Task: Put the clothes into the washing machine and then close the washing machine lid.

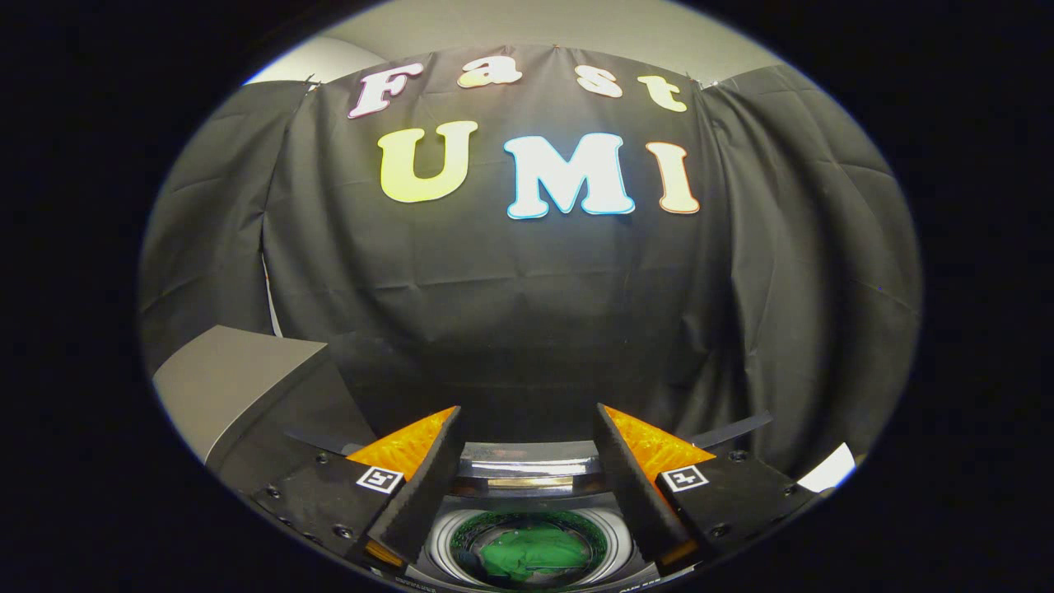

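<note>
Clothes: green bundle lying down inside the washing machine drum, seen below and between the fingers of the tool.

Tool is hanging above the opening, fingers spread wide, gripping nothing; open air between them.

Washing machine: top-loader, its round mouth sitting uncovered under the fingers. A shiny strip along the far rim of the opening is catching light just beyond the fingertips.

Lid: a grey slab is standing tilted off beside the left finger; judging it to be the raised lid, though I cannot be sure from this angle.

Beyond the machine, black cloth wall is hanging in folds across the booth, pale wall showing above it.

Progress, as I am reading it: loading part looks done, garment resting in the drum, nothing held. Closing part is not yet done. Next move would call for bringing the tool over to the grey slab and swinging it down over the mouth.
</note>
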The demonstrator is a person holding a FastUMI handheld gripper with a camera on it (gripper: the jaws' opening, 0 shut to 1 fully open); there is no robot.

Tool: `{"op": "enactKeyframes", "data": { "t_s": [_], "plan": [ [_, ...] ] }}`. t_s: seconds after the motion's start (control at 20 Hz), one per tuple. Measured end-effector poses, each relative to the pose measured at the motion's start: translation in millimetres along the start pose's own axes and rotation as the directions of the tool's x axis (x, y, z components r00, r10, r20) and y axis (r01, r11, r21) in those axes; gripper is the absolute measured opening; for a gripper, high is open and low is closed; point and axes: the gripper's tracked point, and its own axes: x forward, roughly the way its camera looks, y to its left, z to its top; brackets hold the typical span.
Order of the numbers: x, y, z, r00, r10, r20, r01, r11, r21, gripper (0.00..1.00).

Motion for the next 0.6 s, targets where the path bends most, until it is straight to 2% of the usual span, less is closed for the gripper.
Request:
{"op": "enactKeyframes", "data": {
  "t_s": [0.6],
  "plan": [
    [-13.6,-1.3,-13.3,0.999,-0.001,-0.036,0.001,1.0,-0.003,0.98]
  ]
}}
